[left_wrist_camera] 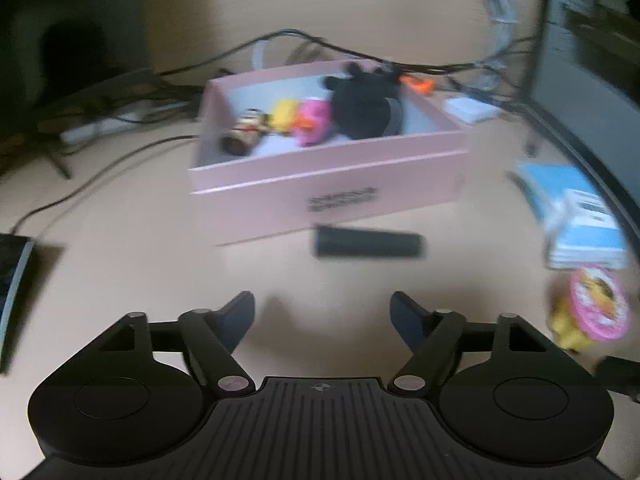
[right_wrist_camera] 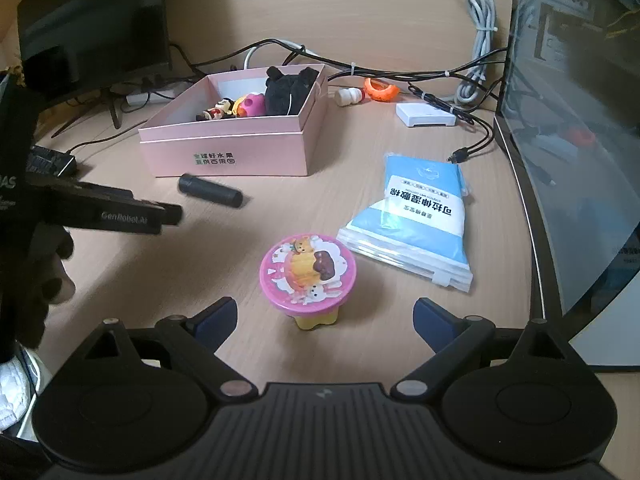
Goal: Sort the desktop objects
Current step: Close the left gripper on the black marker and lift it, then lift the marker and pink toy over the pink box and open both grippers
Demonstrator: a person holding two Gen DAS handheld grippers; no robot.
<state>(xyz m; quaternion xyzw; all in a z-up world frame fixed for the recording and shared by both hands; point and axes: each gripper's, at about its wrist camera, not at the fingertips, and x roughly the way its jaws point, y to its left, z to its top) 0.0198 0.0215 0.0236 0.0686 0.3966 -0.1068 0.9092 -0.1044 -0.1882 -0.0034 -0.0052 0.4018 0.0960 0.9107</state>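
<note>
**Two grippers open, cup next**

Pink-lidded cup (right_wrist_camera: 307, 280) stands on the desk (right_wrist_camera: 160, 272), just ahead of my right gripper (right_wrist_camera: 325, 318), jaws wide and empty. Left gripper (left_wrist_camera: 322, 314) also open, holding nothing; black cylinder (left_wrist_camera: 369, 245) beside pink box (left_wrist_camera: 328, 188). Next, probably: close on cup, carry to box.

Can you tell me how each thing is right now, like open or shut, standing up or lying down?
pink box: open, toys inside.
black tube: lying flat, outside the box.
pink-lidded cup: upright, lid on.
blue pack: lying flat.
left gripper: open, empty.
right gripper: open, cup just ahead, untouched.
</note>
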